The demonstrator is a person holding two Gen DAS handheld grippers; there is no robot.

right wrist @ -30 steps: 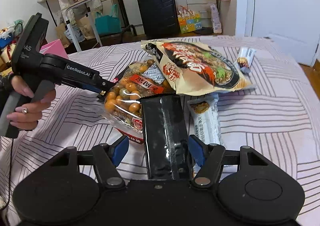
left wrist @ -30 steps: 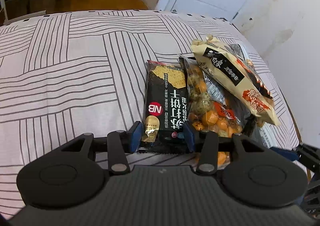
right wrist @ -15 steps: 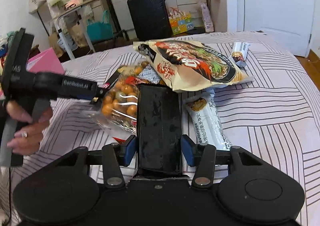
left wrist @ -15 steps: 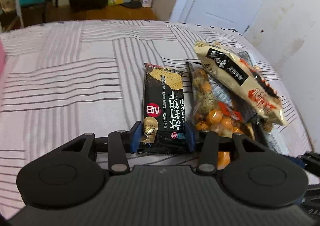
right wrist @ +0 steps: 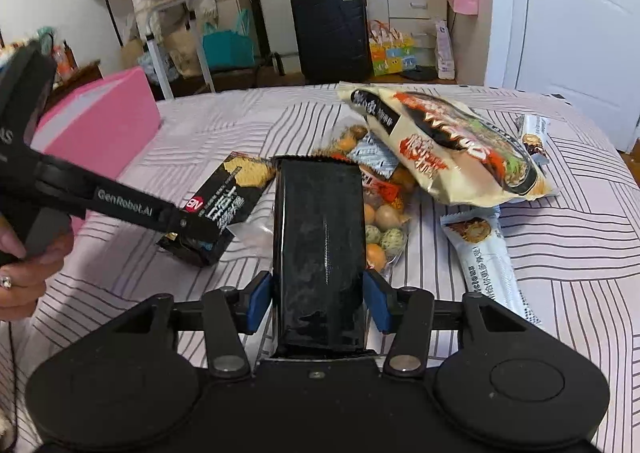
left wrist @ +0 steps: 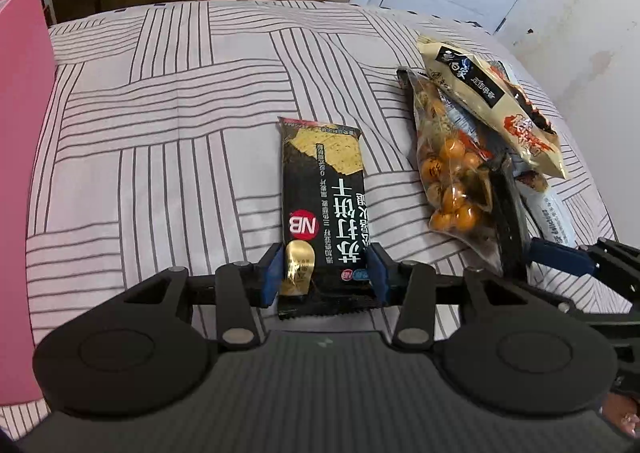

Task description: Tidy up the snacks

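My left gripper (left wrist: pixel 323 273) is shut on a black NB cracker pack (left wrist: pixel 324 189), held above the striped bed; both also show in the right wrist view, the pack (right wrist: pixel 224 205) at left of centre. My right gripper (right wrist: pixel 318 299) is shut on a second black pack (right wrist: pixel 320 249), plain back side up, seen edge-on in the left wrist view (left wrist: pixel 508 213). A clear bag of orange and speckled balls (left wrist: pixel 448 169) lies under a beige noodle bag (right wrist: pixel 448 141). A white snack bar (right wrist: pixel 488 261) lies to the right.
A pink box (right wrist: pixel 96 125) stands at the bed's left edge, also in the left wrist view (left wrist: pixel 20 133). A second white bar (right wrist: pixel 532 137) lies behind the noodle bag. A black suitcase (right wrist: pixel 330 33), a white door (right wrist: pixel 580 25) and a wall (left wrist: pixel 592 13) border the bed.
My left gripper has carried the NB pack left, away from the snack pile, toward the pink box. My right gripper has closed on the black pack and lifted it.
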